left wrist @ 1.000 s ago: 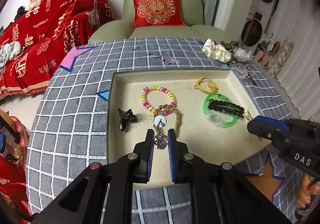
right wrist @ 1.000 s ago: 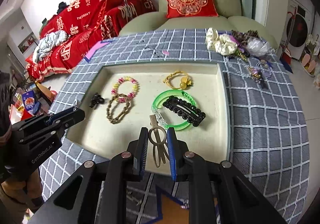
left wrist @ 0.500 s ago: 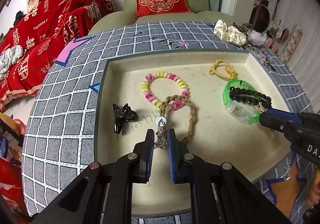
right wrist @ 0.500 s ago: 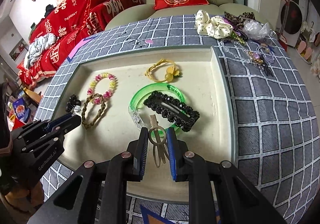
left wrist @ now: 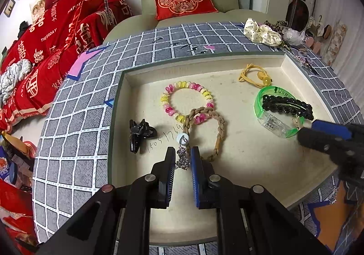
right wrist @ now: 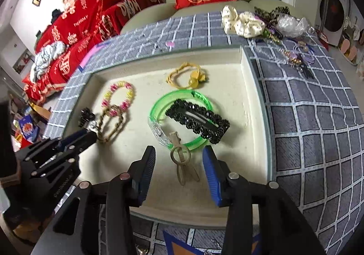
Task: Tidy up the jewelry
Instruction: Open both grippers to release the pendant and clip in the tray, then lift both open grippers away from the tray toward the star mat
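A cream tray (left wrist: 118,100) lies on the checked cloth. My left gripper (left wrist: 183,152) is shut on a silver pendant (left wrist: 182,160) with a white bead, low over the tray beside the braided brown bracelet (left wrist: 218,132). My right gripper (right wrist: 178,151) has its jaws opening. A beige hair clip (right wrist: 183,168) lies on the tray floor between them, free of the pads, its tip against the green bangle (right wrist: 182,96). A black sparkly barrette (right wrist: 198,121) rests across that bangle. Each gripper shows at the edge of the other's view.
Also in the tray are a pink and yellow bead bracelet (left wrist: 188,100), a yellow hair tie (right wrist: 186,77) and a black claw clip (left wrist: 138,134). Scrunchies (right wrist: 245,23) and loose jewelry (right wrist: 295,59) are piled on the cloth at the back right. An armchair stands behind.
Both grippers sank toward the tray. The right jaws spread and let go of the beige hair clip, which now lies on the tray. The left keeps its grip on the pendant.
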Available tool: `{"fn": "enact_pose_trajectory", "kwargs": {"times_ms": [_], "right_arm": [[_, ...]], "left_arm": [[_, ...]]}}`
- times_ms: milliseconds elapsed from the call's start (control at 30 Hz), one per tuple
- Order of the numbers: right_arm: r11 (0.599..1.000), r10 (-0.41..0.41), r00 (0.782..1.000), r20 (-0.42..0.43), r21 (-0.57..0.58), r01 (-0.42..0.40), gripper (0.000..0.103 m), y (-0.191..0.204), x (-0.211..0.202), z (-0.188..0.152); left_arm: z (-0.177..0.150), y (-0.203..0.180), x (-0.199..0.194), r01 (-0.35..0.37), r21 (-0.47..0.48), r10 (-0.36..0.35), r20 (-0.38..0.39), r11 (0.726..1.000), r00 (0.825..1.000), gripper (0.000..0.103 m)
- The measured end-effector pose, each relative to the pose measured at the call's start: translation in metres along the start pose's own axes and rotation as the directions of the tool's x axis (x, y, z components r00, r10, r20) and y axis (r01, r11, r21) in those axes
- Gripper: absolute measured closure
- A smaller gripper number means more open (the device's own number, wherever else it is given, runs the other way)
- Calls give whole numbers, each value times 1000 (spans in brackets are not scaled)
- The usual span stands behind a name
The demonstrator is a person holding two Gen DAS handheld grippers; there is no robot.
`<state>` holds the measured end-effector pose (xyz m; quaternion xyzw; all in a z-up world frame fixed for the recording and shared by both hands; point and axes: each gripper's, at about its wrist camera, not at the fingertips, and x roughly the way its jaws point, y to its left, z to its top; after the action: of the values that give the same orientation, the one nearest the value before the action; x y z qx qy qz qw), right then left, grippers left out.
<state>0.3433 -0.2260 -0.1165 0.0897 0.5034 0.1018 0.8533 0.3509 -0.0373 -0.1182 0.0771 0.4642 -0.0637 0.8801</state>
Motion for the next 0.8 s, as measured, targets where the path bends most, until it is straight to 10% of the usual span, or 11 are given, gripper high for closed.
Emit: {"fn": "enact_pose_trajectory", "kwargs": {"times_ms": [67, 167, 467, 800], "right_arm": [[1000, -2, 1000, 27, 4, 2, 56, -1, -11, 1], [1000, 6, 998, 60, 23, -7, 56, -4, -26, 0], [999, 11, 996, 87, 34, -14, 56, -6, -51, -6], [999, 32, 995, 90, 32, -35, 24, -1, -72, -28]], "left_arm": [[1, 0, -3, -1, -3, 1, 6, 1000, 1000, 80], [3, 2, -10, -13, -16, 13, 27, 1000, 1000, 2], [5, -2, -40, -22, -11, 23, 102, 1000, 995, 0], [-14, -7, -67, 13, -38, -9, 92, 999, 996, 0]]}}
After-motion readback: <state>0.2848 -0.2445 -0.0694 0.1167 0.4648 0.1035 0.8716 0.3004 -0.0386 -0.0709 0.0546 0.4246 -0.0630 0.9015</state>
